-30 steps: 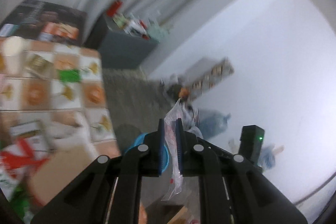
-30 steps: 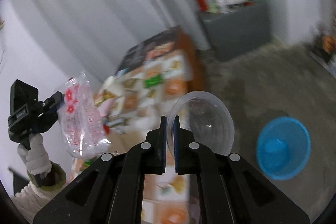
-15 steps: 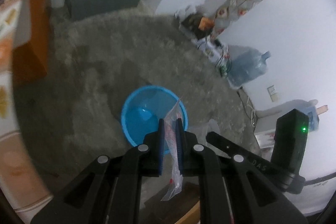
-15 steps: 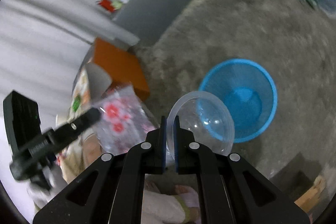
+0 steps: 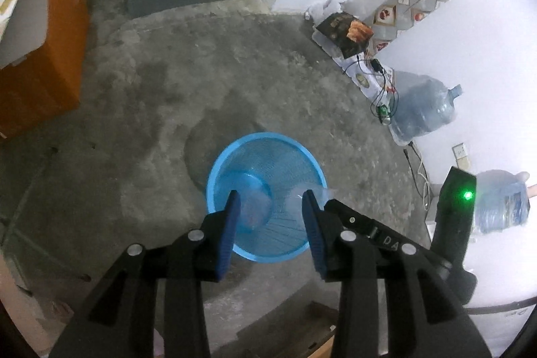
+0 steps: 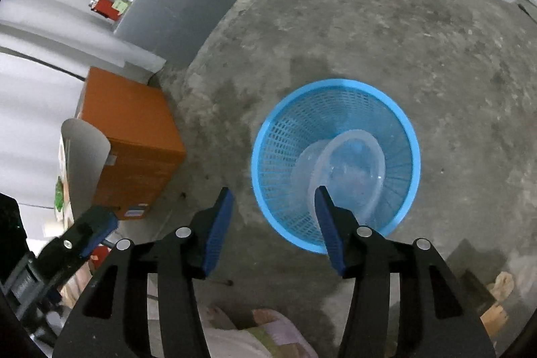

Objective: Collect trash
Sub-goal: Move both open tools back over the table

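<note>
- Left hand-held gripper (image 5: 270,203): points down over the blue basket (image 5: 214,176); its jaws have just been opening and now stand apart, nothing pressed between the pads.
- Clear wrapper (image 5: 253,210): seen blurred between the left jaws, low inside the basket; whether it rests on the bottom cannot be told.
- Right hand-held gripper (image 6: 273,200): also points down, at the basket's near-left rim; its jaws have just been opening and stand apart, empty.
- Clear bowl (image 6: 349,170): inside the basket (image 6: 265,136), tilted on its side, free of the right pads.
- Basket: upright on the grey concrete floor (image 6: 369,39).
- Orange cabinet (image 6: 131,140): left of the basket, well apart from it.
- Water jug (image 5: 423,113): lies by the white wall, right of the basket.
</note>
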Demonstrator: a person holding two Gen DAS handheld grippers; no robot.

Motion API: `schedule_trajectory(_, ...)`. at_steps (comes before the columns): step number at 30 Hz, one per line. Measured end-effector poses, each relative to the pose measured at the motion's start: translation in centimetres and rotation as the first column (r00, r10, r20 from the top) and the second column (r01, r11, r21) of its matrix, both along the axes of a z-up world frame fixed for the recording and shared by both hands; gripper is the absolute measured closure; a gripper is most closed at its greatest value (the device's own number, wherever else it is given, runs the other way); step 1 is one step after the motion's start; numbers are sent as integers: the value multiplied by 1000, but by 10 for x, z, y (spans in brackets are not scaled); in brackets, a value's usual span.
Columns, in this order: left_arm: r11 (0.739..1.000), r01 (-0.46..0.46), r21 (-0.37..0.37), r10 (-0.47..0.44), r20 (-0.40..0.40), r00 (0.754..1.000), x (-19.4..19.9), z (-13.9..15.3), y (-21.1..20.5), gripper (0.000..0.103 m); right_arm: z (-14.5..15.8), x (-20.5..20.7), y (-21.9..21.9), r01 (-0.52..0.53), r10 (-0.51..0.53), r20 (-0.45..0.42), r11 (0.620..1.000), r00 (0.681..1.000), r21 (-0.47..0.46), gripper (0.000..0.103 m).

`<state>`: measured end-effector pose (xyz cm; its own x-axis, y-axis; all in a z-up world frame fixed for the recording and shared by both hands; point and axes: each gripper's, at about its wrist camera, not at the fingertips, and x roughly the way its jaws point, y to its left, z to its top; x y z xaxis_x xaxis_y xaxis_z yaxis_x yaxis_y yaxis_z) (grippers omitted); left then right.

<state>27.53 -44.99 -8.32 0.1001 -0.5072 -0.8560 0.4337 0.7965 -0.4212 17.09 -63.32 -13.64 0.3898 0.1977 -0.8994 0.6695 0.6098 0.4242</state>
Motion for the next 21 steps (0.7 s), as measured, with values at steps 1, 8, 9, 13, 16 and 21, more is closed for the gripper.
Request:
schedule_trajectory(1,1000,-1,-6,1,2,1000,2,4,5,66,1,-1,1,-5,5,-1,1000,1000,-14,53)
schedule_trajectory(8,998,5,-59,-3,38,999,-2,40,44,66,6,-5,2,-15,16,6,998,1000,-59,49)
schedule_trajectory(9,998,9,-63,-7,43,999,-3,47,51,66,9,-5,3,-15,16,14,998,1000,-62,49)
schedule_trajectory(13,997,28,-78,-22,76,997,-16,76,80,65,41,-10,21,-60,72,70,985,995,-161,49)
schedule_trajectory(16,998,49,-43,-43,116,992,-30,92,106,60,78,-16,44,-105,147,126,952,981,-287,49)
schedule_trajectory(21,999,42,-20,-40,115,993,-54,113,161,60,158,-41,99,-115,293,256,834,921,-539,17)
